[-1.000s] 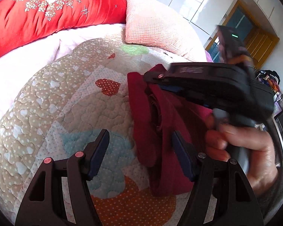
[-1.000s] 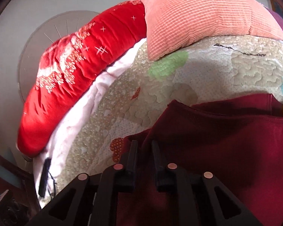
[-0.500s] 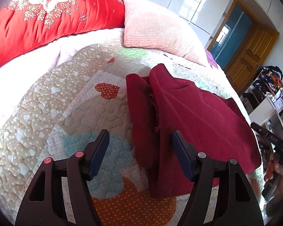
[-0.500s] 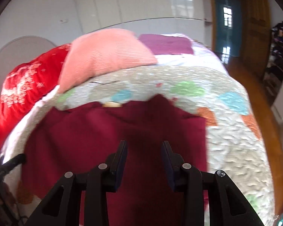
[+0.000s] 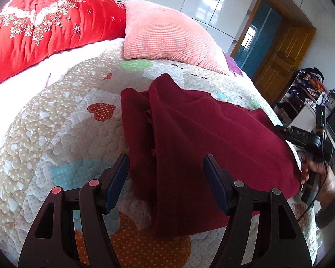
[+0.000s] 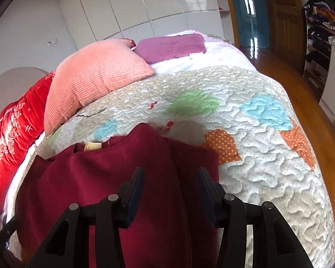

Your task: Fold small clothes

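On the bed, a red bolster (image 5: 44,29) lies at the far left, with a pink pillow (image 5: 165,38) just beside it and a purple cushion (image 6: 169,47) to the pillow's right. A patchwork quilt (image 5: 55,120) covers the bed, and the maroon garment (image 5: 201,143) lies on it, partly folded, with a thick bunched fold along its left edge and a flatter layer spreading to the right. The left hand-held gripper (image 5: 166,178) hangs over the garment's near edge with its jaws wide apart, holding nothing; the cloth lies under the gap between them. At the garment's right edge the right hand (image 5: 319,172) holds the other tool's handle. In the right wrist view, the right hand-held gripper (image 6: 170,192) also stands spread apart over the garment (image 6: 114,178), clamping nothing. A small tan label (image 6: 92,146) shows at the garment's far edge. Farther right are a wooden door (image 5: 279,60) and shelves (image 6: 319,26) holding clothes and clutter too small to make out.
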### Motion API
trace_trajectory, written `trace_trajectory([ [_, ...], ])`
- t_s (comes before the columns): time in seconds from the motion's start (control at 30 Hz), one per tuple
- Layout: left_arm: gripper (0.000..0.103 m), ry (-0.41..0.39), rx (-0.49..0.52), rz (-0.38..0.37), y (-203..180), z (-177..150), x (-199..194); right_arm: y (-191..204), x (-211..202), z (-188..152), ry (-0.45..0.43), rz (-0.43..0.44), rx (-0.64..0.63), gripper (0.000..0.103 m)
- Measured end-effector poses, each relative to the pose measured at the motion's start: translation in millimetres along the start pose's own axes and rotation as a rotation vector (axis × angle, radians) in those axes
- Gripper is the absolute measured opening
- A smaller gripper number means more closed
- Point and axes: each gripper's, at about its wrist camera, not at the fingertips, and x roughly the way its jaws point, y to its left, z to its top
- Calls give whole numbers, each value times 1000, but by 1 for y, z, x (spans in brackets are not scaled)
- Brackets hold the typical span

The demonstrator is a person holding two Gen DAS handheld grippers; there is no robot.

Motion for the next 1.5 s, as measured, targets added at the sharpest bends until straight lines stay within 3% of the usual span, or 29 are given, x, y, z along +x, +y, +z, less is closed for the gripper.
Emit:
trace_trajectory([
  [0.03, 68, 8, 8, 4, -1, -1, 2, 1, 6, 2, 17, -6, -6, 31],
  [0.07, 69, 13, 13, 8, -2, -1, 5, 1, 8, 4, 19, -13, -21, 12],
  [0.1, 69, 15, 16, 13, -2, -2, 6, 3, 5, 4, 13, -17, -33, 8],
  [0.2, 68, 21, 7, 15, 0, -1, 8, 0, -3, 3, -36, -91, -46, 7],
  [0.27, 68, 26, 4, 19, 0, -1, 10, -4, 8, -1, 2, -100, -11, 7],
  [0.4, 69, 36, 3, 28, 1, -2, 13, 4, 0, -4, -25, -132, -29, 8],
  [0.43, 69, 37, 2, 27, 2, -2, 13, 5, -6, -4, -27, -113, -15, 10],
  [0.5, 69, 40, -2, 26, 3, -2, 13, 6, -24, -8, -29, -76, 8, 29],
  [0.6, 69, 40, -2, 27, 2, -2, 13, 13, -52, -24, -41, -36, -23, 46],
  [0.9, 69, 44, -24, 18, 4, -4, 9, -24, -77, -84, 21, -32, 64, 52],
  [1.07, 69, 51, -11, 27, 2, -6, 9, -20, -87, -85, 22, 1, 63, 52],
  [1.23, 69, 73, -56, -22, 8, -4, -2, -15, -86, -79, -13, -88, 32, 53],
  [1.3, 69, 58, -65, -20, 12, -4, -9, -28, -82, -80, -18, -111, 69, 59],
  [1.37, 72, 64, -85, -17, 16, -4, -10, -39, -75, -84, -3, -76, 102, 71],
  [1.5, 76, 156, -144, -35, 24, -11, 7, -40, -67, -86, -16, -16, 70, 74],
])
